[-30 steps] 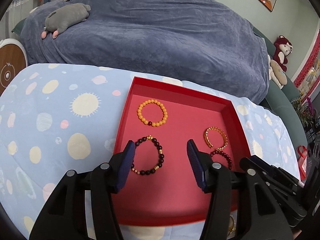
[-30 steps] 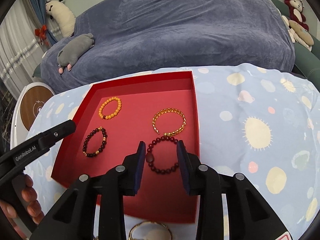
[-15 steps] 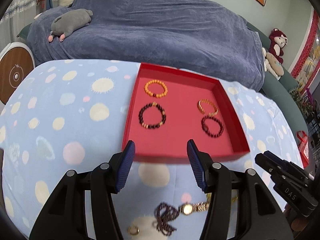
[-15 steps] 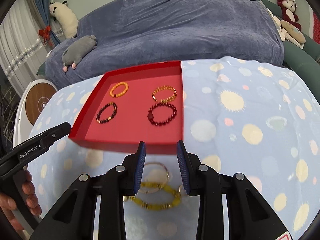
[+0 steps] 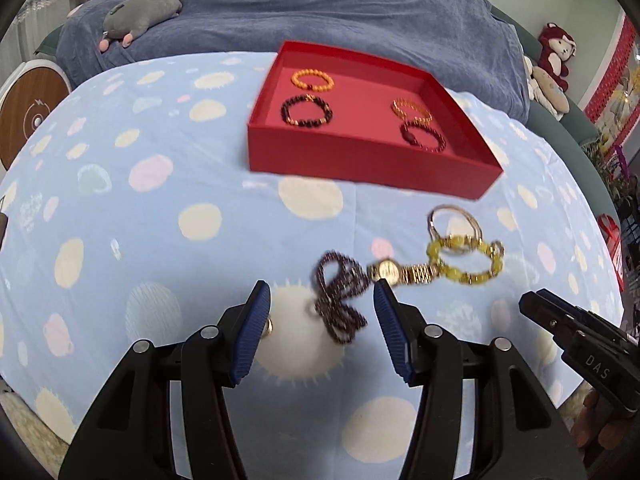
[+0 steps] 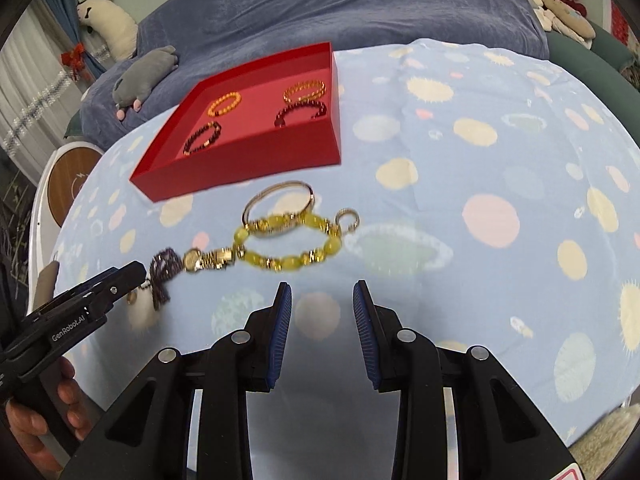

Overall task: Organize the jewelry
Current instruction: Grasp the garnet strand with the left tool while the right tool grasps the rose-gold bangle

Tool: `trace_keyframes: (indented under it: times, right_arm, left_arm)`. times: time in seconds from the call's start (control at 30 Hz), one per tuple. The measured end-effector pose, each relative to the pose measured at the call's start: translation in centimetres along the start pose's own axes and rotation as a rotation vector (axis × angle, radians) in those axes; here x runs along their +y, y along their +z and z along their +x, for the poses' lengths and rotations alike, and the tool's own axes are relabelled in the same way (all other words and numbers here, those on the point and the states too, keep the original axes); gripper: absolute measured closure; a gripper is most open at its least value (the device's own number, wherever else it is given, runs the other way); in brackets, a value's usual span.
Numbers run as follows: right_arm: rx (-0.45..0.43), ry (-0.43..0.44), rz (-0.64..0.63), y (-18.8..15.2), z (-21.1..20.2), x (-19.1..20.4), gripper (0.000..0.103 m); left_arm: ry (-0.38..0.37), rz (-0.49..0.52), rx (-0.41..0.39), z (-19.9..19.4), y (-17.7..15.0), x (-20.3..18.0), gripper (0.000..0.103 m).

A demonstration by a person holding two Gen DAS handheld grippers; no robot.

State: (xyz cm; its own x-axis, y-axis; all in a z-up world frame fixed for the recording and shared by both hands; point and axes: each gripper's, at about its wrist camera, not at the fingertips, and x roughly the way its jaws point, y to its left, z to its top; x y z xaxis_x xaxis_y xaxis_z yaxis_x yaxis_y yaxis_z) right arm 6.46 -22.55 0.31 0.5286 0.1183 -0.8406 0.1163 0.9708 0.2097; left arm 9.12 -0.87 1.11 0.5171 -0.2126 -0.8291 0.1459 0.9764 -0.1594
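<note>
**Red box, pale-blue cloth, gold and purple pieces**

Pale-blue cloth (image 5: 168, 208) over the tabletop, dotted with cream, pink and mint circles and spiky cream suns. Bright red box (image 5: 360, 164), slightly pinker floor inside. In it: orange bead bracelet (image 5: 312, 80), dark maroon bracelet with gold spacers (image 5: 306, 111), gold chain bracelet (image 5: 412, 110), deep red bead bracelet (image 5: 423, 138). On the cloth: dark purple bead strand (image 5: 340, 296), gold watch with pale dial (image 5: 400, 271), yellow-green stone bracelet with gold links (image 6: 290, 244), thin gold bangle (image 6: 280, 204). Black left gripper (image 5: 322, 314) and black right gripper (image 6: 322, 310), both with ribbed blue pads. Slate-blue blanket (image 6: 340, 4) behind, grey plush toy with pink feet (image 5: 142, 10).
</note>
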Motion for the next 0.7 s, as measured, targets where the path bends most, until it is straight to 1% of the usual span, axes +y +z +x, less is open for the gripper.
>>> trace_keyframes:
  times: [0.13,0.2,0.3,0.37,0.43,0.47,0.57,0.6,0.67,0.7]
  right_arm:
    - [0.005,-0.007,-0.026,-0.6,0.3,0.5,0.071]
    - [0.008,-0.003,-0.031,-0.7,0.4,0.7,0.071]
    - [0.02,0.002,-0.029,-0.9,0.7,0.8,0.071]
    - [0.026,0.002,-0.034,-1.0,0.9,0.9,0.071]
    - [0.031,0.004,-0.039,-1.1,1.1,1.0,0.071]
    - [0.032,0.005,-0.039,-1.1,1.1,1.0,0.071]
    - [0.034,0.009,-0.037,-1.0,1.2,1.1,0.071]
    - [0.034,0.01,-0.036,-1.0,1.2,1.1,0.071]
    - [0.033,0.01,-0.036,-0.9,1.2,1.1,0.071]
    - [0.032,0.01,-0.034,-0.9,1.3,1.1,0.071]
  left_arm:
    - [0.012,0.012,0.016,0.9,-1.0,-0.6,0.052]
    - [0.02,0.012,0.018,1.2,-1.3,-0.8,0.054]
    - [0.02,0.009,0.026,1.6,-1.4,-0.7,0.064]
    - [0.016,0.005,0.032,1.8,-1.6,-0.5,0.079]
    - [0.019,0.002,0.028,1.8,-1.6,-0.4,0.084]
    - [0.014,-0.004,0.029,1.8,-1.6,-0.3,0.088]
    - [-0.005,-0.038,0.034,1.8,-1.4,0.4,0.093]
    - [-0.011,-0.045,0.034,1.8,-1.4,0.6,0.093]
    - [-0.004,-0.052,0.026,1.6,-1.4,0.8,0.094]
    - [-0.002,-0.054,0.021,1.5,-1.4,1.0,0.097]
